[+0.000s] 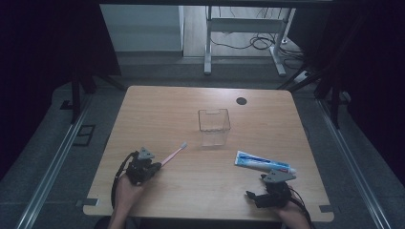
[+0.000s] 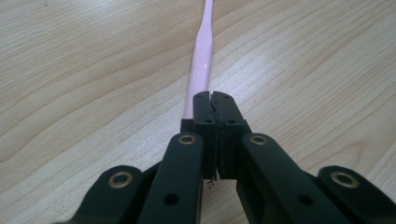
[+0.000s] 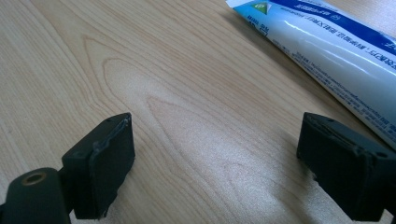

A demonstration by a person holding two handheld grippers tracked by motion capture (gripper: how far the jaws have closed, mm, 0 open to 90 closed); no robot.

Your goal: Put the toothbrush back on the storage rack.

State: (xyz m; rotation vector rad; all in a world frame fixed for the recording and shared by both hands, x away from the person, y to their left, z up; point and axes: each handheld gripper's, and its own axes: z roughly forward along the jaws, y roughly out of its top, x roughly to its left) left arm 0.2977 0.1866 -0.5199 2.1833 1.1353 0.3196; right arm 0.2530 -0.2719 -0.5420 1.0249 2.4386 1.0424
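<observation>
A pink toothbrush [image 1: 173, 154] points from my left gripper [image 1: 157, 165] toward the middle of the wooden table [image 1: 157, 105], bristles away from the hand. In the left gripper view the jaws [image 2: 214, 98] are pressed together at the handle's near end, and the pink toothbrush [image 2: 201, 60] runs away from them just above the wood. A white and blue toothpaste tube [image 1: 261, 163] lies flat at the right. My right gripper [image 1: 258, 186] stands open just in front of it, with bare wood between its pads [image 3: 215, 158] and the toothpaste tube [image 3: 327, 46] off to the upper right.
A clear plastic cup-like box [image 1: 214, 126] stands upright near the table's centre, beyond both grippers. A small black round spot [image 1: 241, 100] sits near the far edge. Beyond the table are a desk frame and cables on the floor.
</observation>
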